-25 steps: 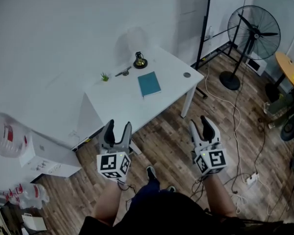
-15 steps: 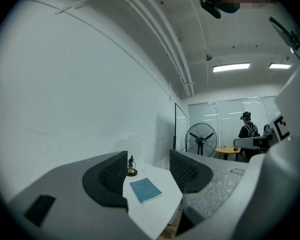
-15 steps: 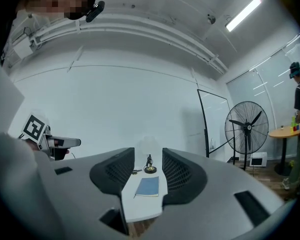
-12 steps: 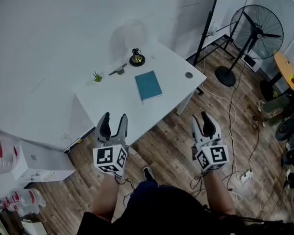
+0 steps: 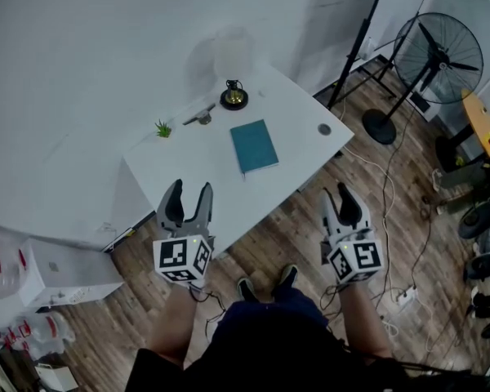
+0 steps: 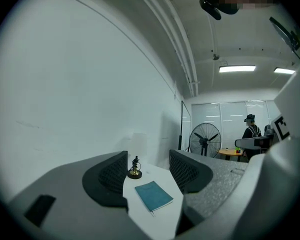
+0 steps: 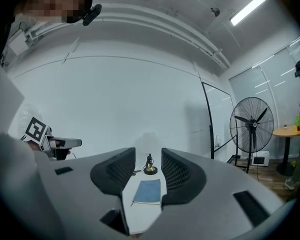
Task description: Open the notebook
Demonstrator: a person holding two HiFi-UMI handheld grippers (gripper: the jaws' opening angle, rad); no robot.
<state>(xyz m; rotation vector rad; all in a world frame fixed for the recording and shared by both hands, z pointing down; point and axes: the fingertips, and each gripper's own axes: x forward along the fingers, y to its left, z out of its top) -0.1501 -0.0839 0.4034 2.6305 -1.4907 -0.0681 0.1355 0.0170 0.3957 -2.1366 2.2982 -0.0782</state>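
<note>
A closed teal notebook (image 5: 254,146) lies flat in the middle of a small white table (image 5: 180,174) against the wall. Both grippers are held level in front of the table's near edge, well short of the notebook. My left gripper (image 5: 189,190) stands open over the table's front corner with nothing between its jaws. My right gripper (image 5: 337,194) hovers above the wooden floor to the right of the table; its jaws are closing, wide apart and empty. The notebook (image 6: 154,196) shows far ahead between the left jaws, and the notebook (image 7: 147,192) likewise between the right jaws.
On the table's far side stand a small brass ornament (image 5: 233,96), a tiny green plant (image 5: 163,128) and a dark tool (image 5: 201,118); a round disc (image 5: 324,129) sits near its right corner. A standing fan (image 5: 437,60), a black pole (image 5: 359,43) and floor cables are right; a white box (image 5: 57,272) left.
Both grippers have come closer to the table, the left one now over its front corner. The person has stepped forward, and both feet now show.
</note>
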